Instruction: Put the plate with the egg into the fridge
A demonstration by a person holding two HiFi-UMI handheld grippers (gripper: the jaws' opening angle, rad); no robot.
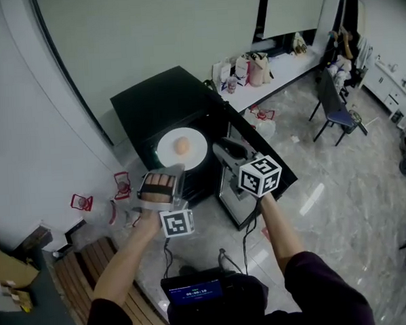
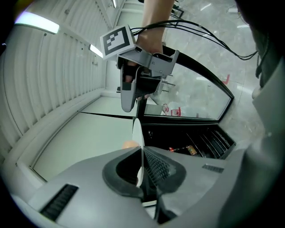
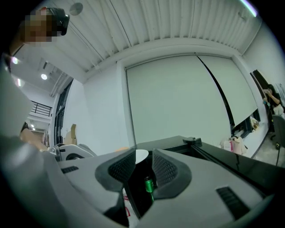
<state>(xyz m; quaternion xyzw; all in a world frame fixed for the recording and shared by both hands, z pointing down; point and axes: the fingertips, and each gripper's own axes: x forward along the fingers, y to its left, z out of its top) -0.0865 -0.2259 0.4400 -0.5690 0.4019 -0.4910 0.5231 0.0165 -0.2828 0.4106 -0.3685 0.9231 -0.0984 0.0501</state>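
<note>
A pale stone floor (image 1: 341,205) is seen from above. A black fridge (image 1: 159,103) is stood on it close to the wall, toward the floor's far left side. Its door (image 1: 289,179) is swung wide open to the right. A white worktop (image 1: 286,66) loaded with bags is set along the far wall, and a dark chair (image 1: 332,107) is placed near its right end. Wooden slats (image 1: 73,267) are laid at the floor's near left corner. Small red objects (image 1: 81,202) are scattered on the floor left of the fridge, by the wall.

The left gripper (image 2: 141,153) is pinched shut on the near rim of the plate (image 1: 192,155). In the left gripper view the thin rim is seen edge-on between the pads. The plate is held level in the air at the fridge's open front, just beside the inner face of the door, and is not yet set on any shelf. The egg (image 1: 182,146) is carried at the middle of the plate.

The right gripper (image 3: 142,155) is held just right of the plate, near the door's inner side. Its jaws are spread and nothing is pressed between the pads. Through the gap the fridge's dark inside is seen, with a green can (image 3: 148,185) in it and a sliver of the plate's rim above.
</note>
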